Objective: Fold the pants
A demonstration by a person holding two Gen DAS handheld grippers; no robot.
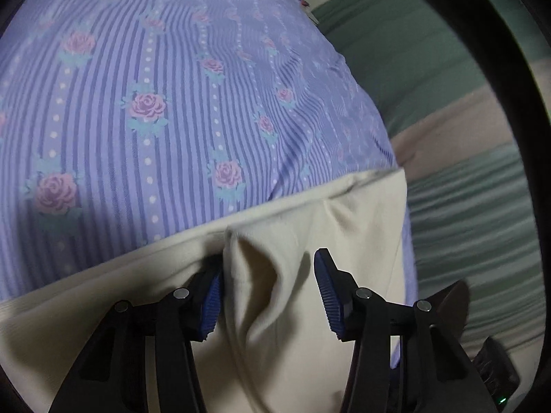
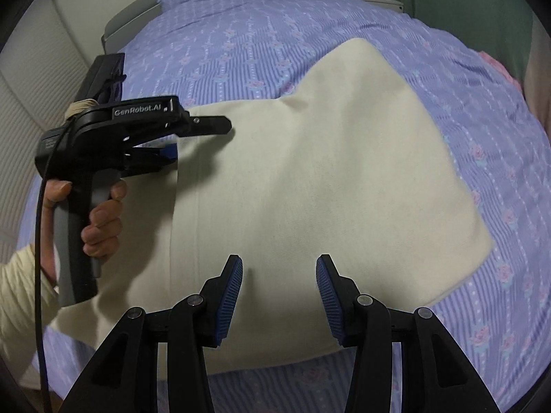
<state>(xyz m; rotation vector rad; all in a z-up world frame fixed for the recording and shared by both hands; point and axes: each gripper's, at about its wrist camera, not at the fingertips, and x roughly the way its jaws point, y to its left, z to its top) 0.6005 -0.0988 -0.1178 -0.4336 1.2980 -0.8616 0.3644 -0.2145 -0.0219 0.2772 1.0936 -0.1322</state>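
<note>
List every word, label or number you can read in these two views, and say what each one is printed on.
"GenRobot.AI": raised lettering on the black body of the left hand-held gripper, seen from the right wrist view.
A small pale label on the rear of that same device, near, is too small and blurred to read.
Nothing readable on the cream pants, the floral bedsheet or the right hand-held gripper.

1 pants (image 2: 292, 186), 1 bedsheet (image 2: 482, 120), 2 tools: left tool (image 2: 203, 137), right tool (image 2: 279, 268).
</note>
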